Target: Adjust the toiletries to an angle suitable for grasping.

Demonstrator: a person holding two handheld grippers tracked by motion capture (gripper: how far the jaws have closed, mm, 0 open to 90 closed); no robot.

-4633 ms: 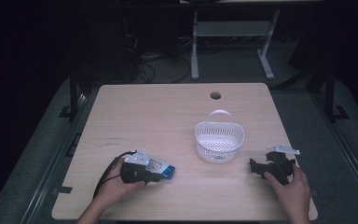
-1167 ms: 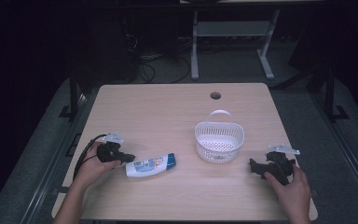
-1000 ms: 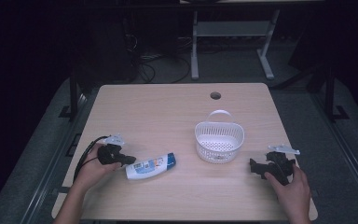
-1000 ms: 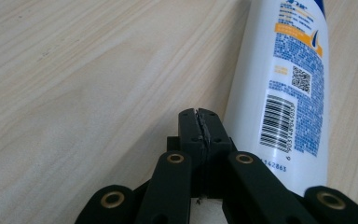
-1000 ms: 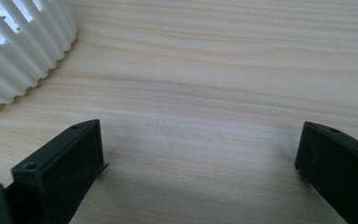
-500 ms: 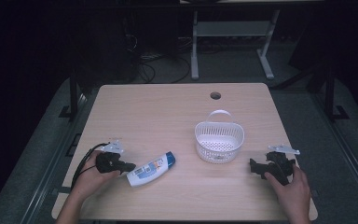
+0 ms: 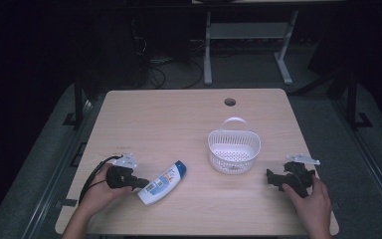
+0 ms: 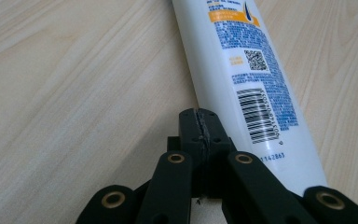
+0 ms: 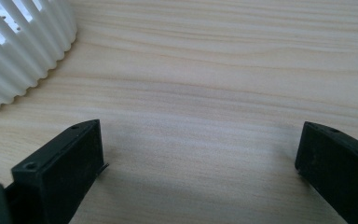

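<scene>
A white shampoo bottle (image 7: pixel 161 182) with a blue cap lies slantwise on the wooden table, cap toward the basket. My left gripper (image 7: pixel 140 184) rests at its base end, jaws shut with nothing between them. In the left gripper view the closed tips (image 8: pixel 200 122) sit right beside the bottle (image 8: pixel 242 70), at the edge near its barcode; whether they touch it I cannot tell. A white slatted basket (image 7: pixel 210 144) stands right of centre. My right gripper (image 7: pixel 271 178) rests to its right, open, aimed at it. The right gripper view shows bare wood between the open gripper (image 9: pixel 200 144).
The basket's ribbed wall (image 9: pixel 23 42) stands at the upper left in the right gripper view. A round cable hole (image 7: pixel 230 102) lies near the table's far edge. A desk frame and cables stand on the dark floor beyond.
The left hand has slid toward the table's left front. The bottle has turned from nearly level to slanted, its base end swinging toward the front edge. The right hand has kept still.
</scene>
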